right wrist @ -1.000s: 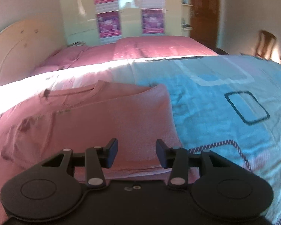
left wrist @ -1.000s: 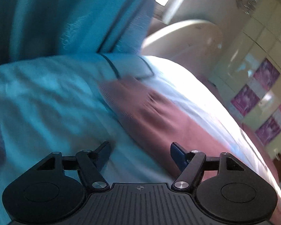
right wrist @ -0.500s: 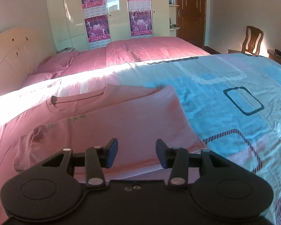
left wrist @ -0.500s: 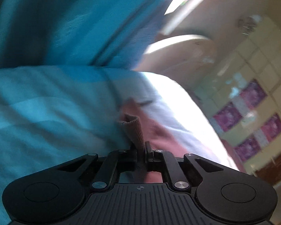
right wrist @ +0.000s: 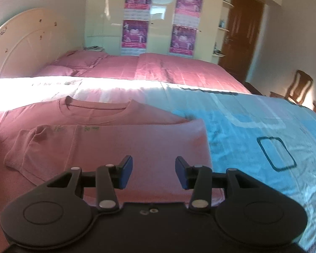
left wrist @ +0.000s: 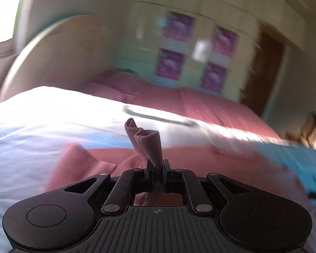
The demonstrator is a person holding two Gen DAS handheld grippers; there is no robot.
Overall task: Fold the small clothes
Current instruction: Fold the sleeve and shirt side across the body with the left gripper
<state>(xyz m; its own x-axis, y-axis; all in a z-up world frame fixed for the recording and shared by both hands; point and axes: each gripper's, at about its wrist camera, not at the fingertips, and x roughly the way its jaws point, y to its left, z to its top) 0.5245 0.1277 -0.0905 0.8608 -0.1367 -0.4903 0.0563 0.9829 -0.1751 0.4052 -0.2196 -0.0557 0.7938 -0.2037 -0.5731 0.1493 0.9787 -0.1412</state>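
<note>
A small pink t-shirt (right wrist: 120, 135) lies flat on the blue patterned bedspread (right wrist: 263, 130), collar at the far side, its left sleeve folded in over the body. My left gripper (left wrist: 157, 168) is shut on a pinched ribbed edge of the pink t-shirt (left wrist: 147, 145), which sticks up between the jaws; the rest of the shirt trails below it. My right gripper (right wrist: 153, 172) is open and empty, hovering over the shirt's near hem.
A second bed with a pink cover (right wrist: 158, 69) stands beyond. A cream headboard (right wrist: 27, 42) is at the left, a wardrobe with pink posters (right wrist: 158, 16) at the back, a brown door (right wrist: 242, 33) and a wooden chair (right wrist: 299, 86) at the right.
My left gripper closed on the shirt's edge, then lifted and swung it toward the room. The right gripper stayed open and rose slightly over the shirt.
</note>
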